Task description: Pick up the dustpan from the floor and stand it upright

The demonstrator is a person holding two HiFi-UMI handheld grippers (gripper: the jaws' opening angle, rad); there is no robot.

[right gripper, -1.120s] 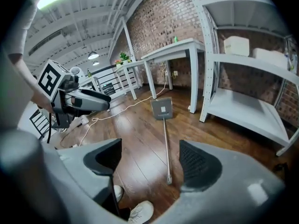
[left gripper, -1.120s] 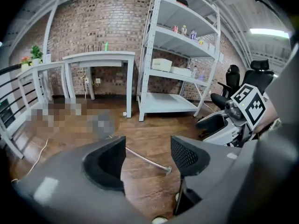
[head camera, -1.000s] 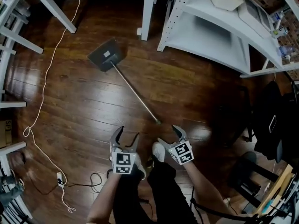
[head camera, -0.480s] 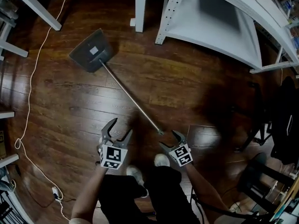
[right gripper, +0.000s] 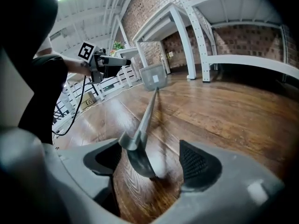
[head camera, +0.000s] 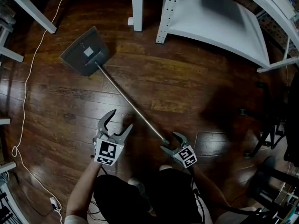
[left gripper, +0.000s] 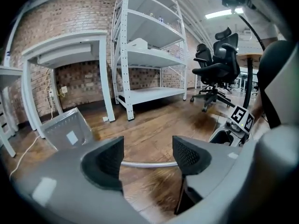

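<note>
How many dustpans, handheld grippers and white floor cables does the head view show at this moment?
dustpan: 1
grippers: 2 (left gripper, right gripper, both with jaws apart)
white cable: 1
total: 4

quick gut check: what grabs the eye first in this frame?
A long-handled grey dustpan lies on the dark wood floor, its metal handle running diagonally down-right. The right gripper has open jaws around the handle's end, while the left gripper, also open, hovers beside the handle. White shelving fills the upper right.
</note>
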